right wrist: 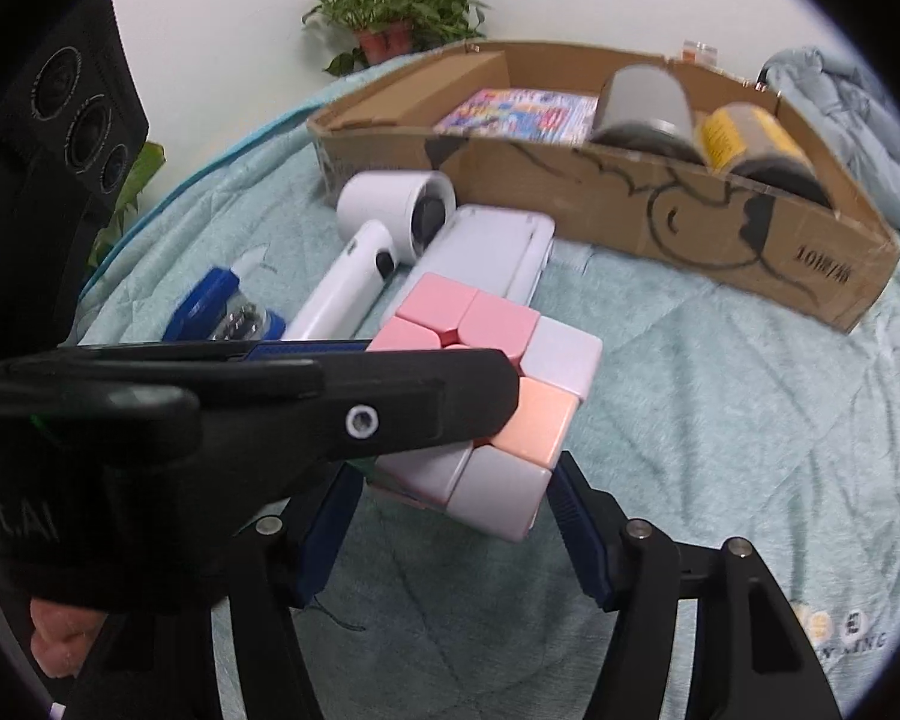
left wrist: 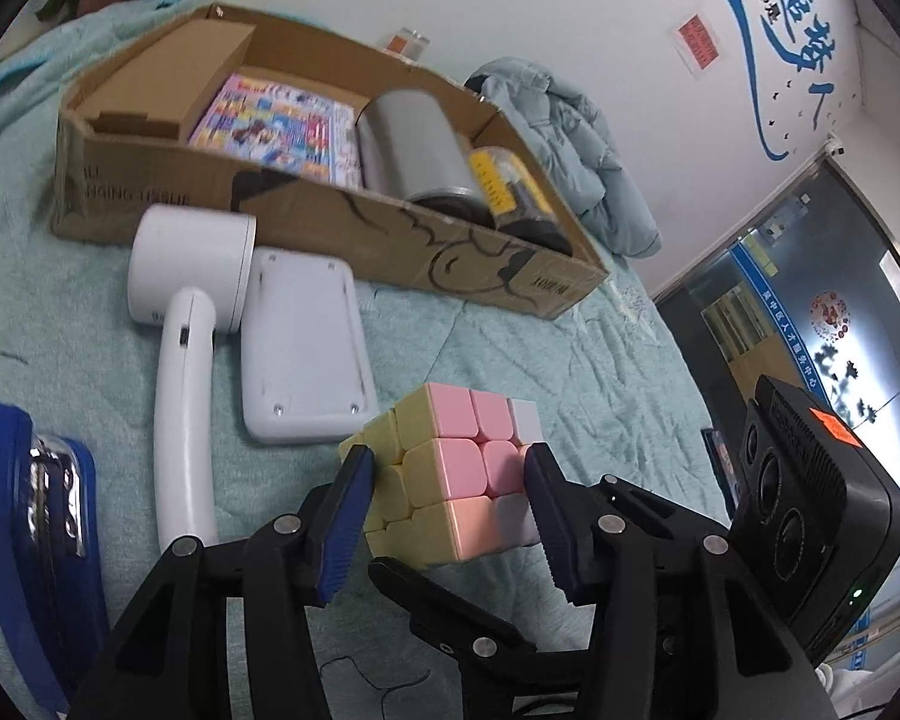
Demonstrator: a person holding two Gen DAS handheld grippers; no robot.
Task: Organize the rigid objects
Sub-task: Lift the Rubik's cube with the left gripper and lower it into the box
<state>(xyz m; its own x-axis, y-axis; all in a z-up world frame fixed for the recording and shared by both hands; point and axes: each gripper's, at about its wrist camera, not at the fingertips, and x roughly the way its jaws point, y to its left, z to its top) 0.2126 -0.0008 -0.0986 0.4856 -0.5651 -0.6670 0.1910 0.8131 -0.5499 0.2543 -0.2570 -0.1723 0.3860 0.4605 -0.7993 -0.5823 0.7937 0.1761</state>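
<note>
A pastel puzzle cube (left wrist: 450, 474) with pink, yellow and white faces sits between the blue pads of my left gripper (left wrist: 447, 516), which is shut on it. In the right wrist view the cube (right wrist: 498, 396) is held by the left gripper's black finger (right wrist: 390, 408) from the left. My right gripper (right wrist: 450, 534) is below the cube with its jaws apart, one on each side of the cube's lower edge. A cardboard box (left wrist: 510, 276) (right wrist: 690, 222) lies beyond, holding a colourful book (left wrist: 282, 126), a grey cylinder (left wrist: 408, 144) and a yellow-labelled jar (left wrist: 510, 186).
A white lint remover (left wrist: 192, 300) (right wrist: 384, 228), a white flat device (left wrist: 300, 348) (right wrist: 492, 252) and a blue stapler (left wrist: 36, 510) (right wrist: 228, 312) lie on the teal blanket (right wrist: 720, 420). A pale blue jacket (left wrist: 576, 144) lies behind the box. A potted plant (right wrist: 390, 6) stands by the wall.
</note>
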